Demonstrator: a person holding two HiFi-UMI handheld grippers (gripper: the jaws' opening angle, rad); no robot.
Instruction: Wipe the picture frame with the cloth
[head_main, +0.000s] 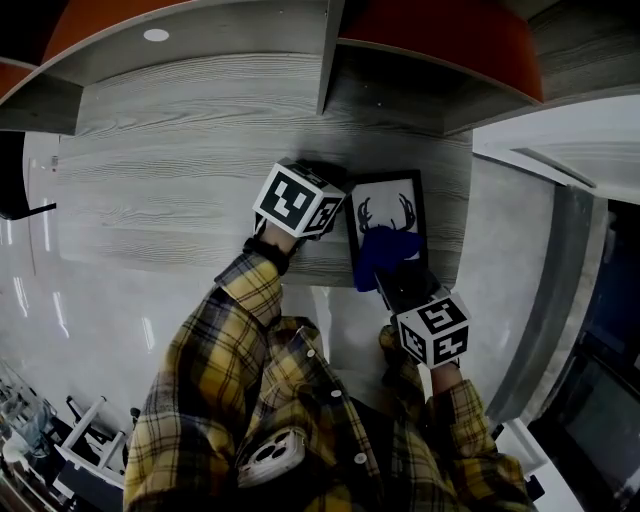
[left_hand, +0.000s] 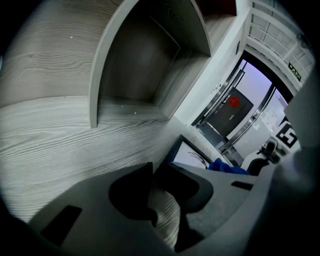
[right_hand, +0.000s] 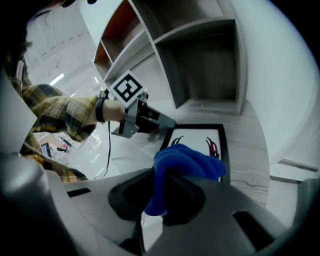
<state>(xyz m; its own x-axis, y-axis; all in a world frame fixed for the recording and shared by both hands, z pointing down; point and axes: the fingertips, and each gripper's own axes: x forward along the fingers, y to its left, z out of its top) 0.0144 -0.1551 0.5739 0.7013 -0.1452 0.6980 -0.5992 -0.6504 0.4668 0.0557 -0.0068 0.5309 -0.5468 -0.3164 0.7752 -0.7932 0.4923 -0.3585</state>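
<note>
A black picture frame (head_main: 388, 206) with an antler print lies flat on the grey wood desk (head_main: 170, 190), near its right end. A blue cloth (head_main: 383, 252) rests on the lower half of the picture, and my right gripper (head_main: 392, 278) is shut on it. In the right gripper view the cloth (right_hand: 185, 162) bunches between the jaws over the frame (right_hand: 197, 137). My left gripper (head_main: 335, 212) sits at the frame's left edge, jaws shut with nothing between them. From the left gripper view (left_hand: 152, 172), the frame (left_hand: 187, 156) and cloth (left_hand: 227, 166) lie just beyond the right jaw.
Shelf cubbies with an upright divider (head_main: 325, 60) and orange backs rise at the desk's far side. The desk's front edge runs just below the frame, with glossy white floor (head_main: 100, 310) under it. The desk's right edge is close to the frame.
</note>
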